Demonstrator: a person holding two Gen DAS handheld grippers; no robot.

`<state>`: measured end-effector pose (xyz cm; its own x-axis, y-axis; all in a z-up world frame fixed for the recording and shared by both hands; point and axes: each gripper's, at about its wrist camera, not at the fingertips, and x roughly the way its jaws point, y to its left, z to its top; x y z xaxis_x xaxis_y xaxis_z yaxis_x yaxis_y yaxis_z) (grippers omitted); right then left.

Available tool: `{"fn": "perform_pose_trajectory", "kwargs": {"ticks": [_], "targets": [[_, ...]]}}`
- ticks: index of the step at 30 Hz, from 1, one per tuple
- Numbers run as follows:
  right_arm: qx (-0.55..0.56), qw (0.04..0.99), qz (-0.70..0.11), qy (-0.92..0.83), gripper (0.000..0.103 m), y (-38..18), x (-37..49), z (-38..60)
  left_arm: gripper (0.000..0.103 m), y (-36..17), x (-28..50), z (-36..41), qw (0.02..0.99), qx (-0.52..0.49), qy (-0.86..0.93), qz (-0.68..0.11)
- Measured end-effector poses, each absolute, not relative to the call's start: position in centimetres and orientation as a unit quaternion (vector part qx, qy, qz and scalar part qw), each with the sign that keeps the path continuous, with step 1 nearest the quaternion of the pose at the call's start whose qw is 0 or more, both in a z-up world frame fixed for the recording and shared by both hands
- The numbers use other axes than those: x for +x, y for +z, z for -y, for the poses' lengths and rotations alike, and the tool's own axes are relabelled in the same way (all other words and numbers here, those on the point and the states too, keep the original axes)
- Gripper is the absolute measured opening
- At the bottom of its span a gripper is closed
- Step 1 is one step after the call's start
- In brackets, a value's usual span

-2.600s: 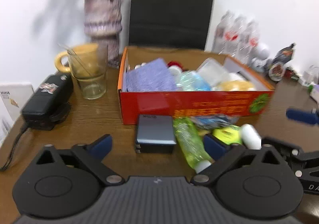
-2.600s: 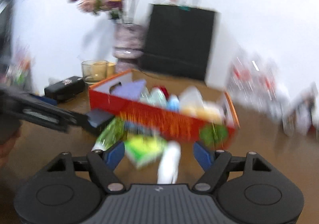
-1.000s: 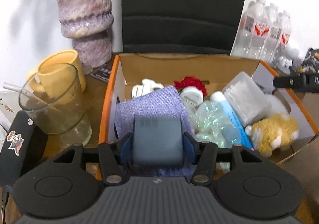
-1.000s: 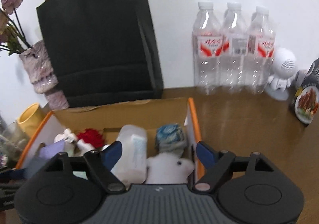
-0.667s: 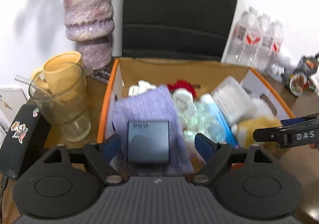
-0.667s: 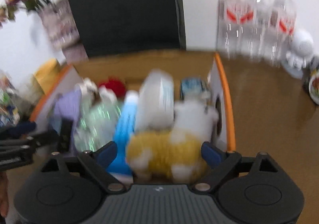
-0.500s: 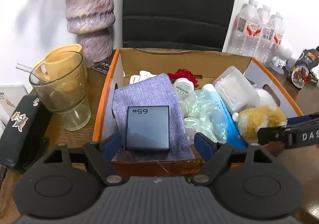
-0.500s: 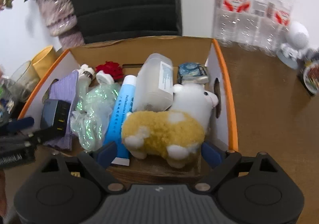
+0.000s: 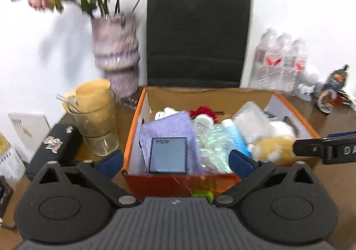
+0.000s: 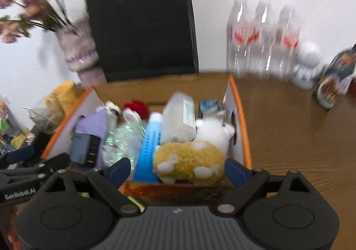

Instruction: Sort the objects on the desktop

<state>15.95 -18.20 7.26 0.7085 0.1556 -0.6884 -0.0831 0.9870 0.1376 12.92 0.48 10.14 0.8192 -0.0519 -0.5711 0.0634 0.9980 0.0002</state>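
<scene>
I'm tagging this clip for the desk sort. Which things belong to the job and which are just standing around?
Job:
- orange cardboard box
- grey rectangular charger block on the purple cloth
- yellow plush sheep
- blue tube
- left gripper, right gripper, both open

Standing around:
- black paper bag
- purple vase
- clear water bottles
- glass cup

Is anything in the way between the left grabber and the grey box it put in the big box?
Only the orange box's near wall. The left gripper sits open outside it, and the grey charger lies just past that wall on the purple cloth.
</scene>
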Motion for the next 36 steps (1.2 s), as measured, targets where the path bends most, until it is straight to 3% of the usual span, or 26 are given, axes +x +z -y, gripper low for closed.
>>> {"fn": "perform_pose_trajectory", "kwargs": {"ticks": [10,17,23,25,36], "targets": [[-0.006,0.933,-0.355,0.058,0.095,0.7,2.3,16.1,0.103,3.6,0.4,-0.1,0.939,0.013,-0.045,-0.342],[-0.008,0.933,-0.351,0.08,0.095,-2.4,-3.9,15.6,0.103,1.1,-3.9,-0.9,0.933,0.002,-0.04,-0.359],[0.007,0.941,-0.335,0.056,0.096,-3.1,-4.9,15.6,0.103,0.7,-4.4,-0.7,0.938,0.018,-0.022,-0.346],[0.013,0.94,-0.336,0.052,0.103,-3.2,-5.0,15.7,0.103,0.6,-4.4,-0.6,0.939,0.017,-0.02,-0.342],[-0.002,0.939,-0.343,0.04,0.103,-3.6,-4.9,15.3,0.103,0.5,-4.3,-0.5,0.939,0.016,-0.021,-0.343]]}}
